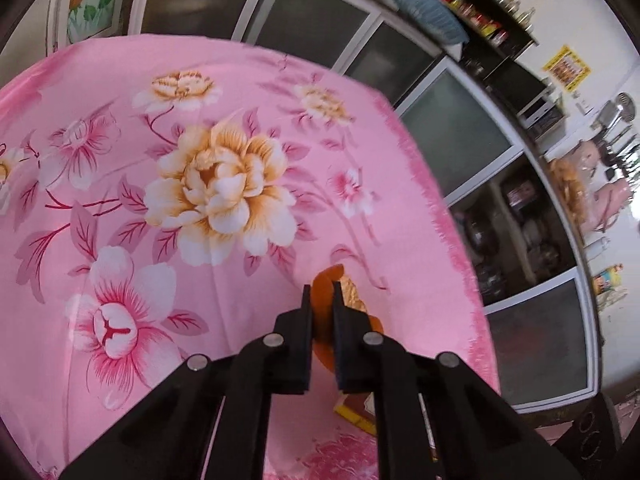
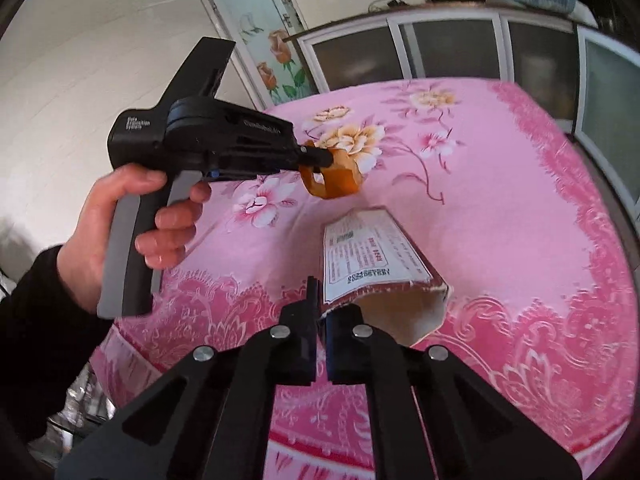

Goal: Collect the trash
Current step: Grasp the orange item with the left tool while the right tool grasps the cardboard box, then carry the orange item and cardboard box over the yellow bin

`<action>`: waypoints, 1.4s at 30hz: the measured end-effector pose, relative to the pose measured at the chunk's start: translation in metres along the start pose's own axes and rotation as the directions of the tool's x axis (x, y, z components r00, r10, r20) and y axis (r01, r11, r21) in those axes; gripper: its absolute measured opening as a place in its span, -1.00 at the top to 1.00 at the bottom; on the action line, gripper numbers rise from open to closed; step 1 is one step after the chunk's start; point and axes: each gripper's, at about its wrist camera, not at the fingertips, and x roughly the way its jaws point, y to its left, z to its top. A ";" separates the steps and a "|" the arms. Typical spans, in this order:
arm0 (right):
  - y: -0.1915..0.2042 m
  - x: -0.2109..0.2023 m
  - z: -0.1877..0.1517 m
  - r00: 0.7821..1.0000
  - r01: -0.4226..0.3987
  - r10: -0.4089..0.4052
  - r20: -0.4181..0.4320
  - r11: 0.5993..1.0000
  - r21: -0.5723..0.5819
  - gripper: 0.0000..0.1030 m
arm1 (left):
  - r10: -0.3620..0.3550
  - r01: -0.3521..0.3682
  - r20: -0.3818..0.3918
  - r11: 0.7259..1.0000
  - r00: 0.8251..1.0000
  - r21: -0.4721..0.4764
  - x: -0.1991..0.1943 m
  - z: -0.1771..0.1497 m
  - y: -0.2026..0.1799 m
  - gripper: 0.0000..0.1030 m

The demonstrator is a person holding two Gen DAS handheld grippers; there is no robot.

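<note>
Crumpled orange wrapper [image 2: 332, 178] lifted, torn-open box [image 2: 376, 264] (printed label up)

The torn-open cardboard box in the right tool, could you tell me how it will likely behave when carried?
The cardboard box is probably light: the right tool pinches only one ragged edge. Its open mouth gapes, so the wall will likely flex. Held at one corner, it may swing or slip.

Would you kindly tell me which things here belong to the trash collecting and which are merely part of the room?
Part of the job:
- orange wrapper, gripped in the left gripper
- torn paper packet, gripped at its edge by the right gripper

Just lying about:
- pink floral tablecloth
- glass-door cabinet
- blue pillow
- shelf of jars
</note>
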 end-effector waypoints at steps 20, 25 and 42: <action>0.000 -0.143 -0.102 0.973 0.190 -0.196 0.118 0.980 0.061 0.96 | -0.197 0.185 0.077 0.971 0.977 0.149 -0.074 -0.129 -0.072 0.86; -0.012 -0.197 -0.142 0.946 0.273 -0.288 0.146 0.955 0.116 0.96 | -0.272 0.257 0.032 0.935 0.962 0.246 -0.071 -0.169 -0.130 0.86; -0.077 -0.326 -0.257 0.813 0.502 -0.571 0.115 0.787 0.359 0.96 | -0.385 0.462 -0.256 0.760 0.886 0.458 -0.007 -0.289 -0.310 0.86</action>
